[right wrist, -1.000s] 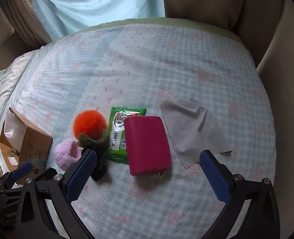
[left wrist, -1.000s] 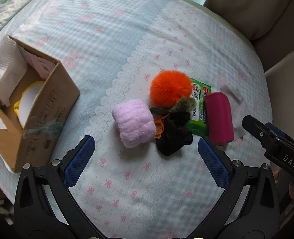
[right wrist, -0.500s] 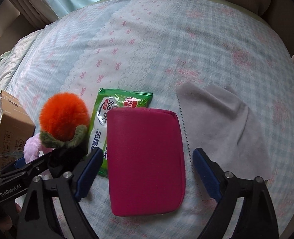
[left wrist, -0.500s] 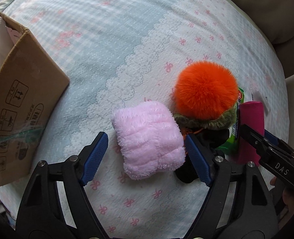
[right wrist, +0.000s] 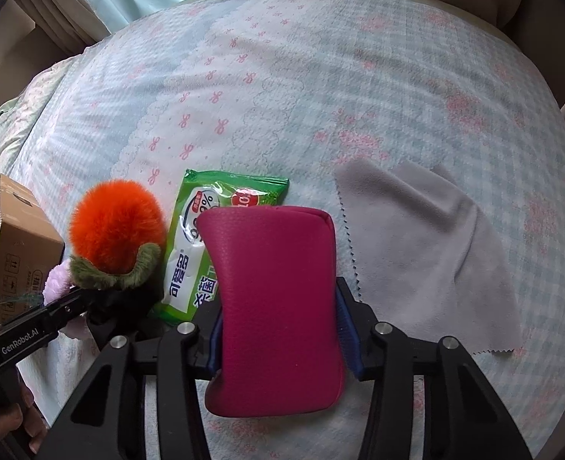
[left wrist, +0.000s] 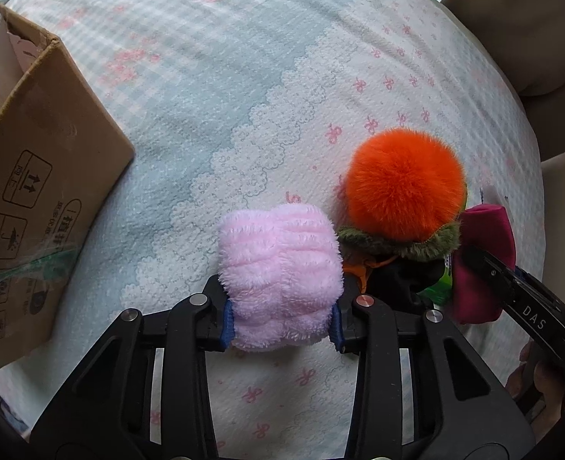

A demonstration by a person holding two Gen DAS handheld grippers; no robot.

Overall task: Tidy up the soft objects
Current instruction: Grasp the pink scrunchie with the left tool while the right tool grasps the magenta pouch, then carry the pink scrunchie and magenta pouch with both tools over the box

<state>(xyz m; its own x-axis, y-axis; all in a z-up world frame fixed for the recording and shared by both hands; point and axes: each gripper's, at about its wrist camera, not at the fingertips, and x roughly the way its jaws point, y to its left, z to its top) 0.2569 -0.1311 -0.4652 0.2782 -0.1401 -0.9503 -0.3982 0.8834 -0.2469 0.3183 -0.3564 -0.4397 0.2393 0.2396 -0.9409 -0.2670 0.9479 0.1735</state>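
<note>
My left gripper (left wrist: 280, 320) is shut on a fluffy pink plush (left wrist: 278, 272) that rests on the bedspread; the plush bulges between the blue pads. To its right lie an orange pompom with a green fur rim (left wrist: 403, 184) and a black soft item (left wrist: 401, 280). My right gripper (right wrist: 278, 329) is shut on a magenta pouch (right wrist: 274, 287), pinched at its middle. The pouch partly covers a green wipes packet (right wrist: 202, 245). The orange pompom (right wrist: 115, 226) lies left of it. The pouch also shows in the left wrist view (left wrist: 481, 268).
An open cardboard box (left wrist: 33, 199) stands at the left on the bed; it also shows in the right wrist view (right wrist: 14, 245). A grey cloth (right wrist: 428, 245) lies flat right of the pouch. A brown cushion (left wrist: 531, 19) borders the bed at the far right.
Both grippers moved forward and down and closed: the left onto the pink plush, the right onto the magenta pouch, which now bends at the pinch.
</note>
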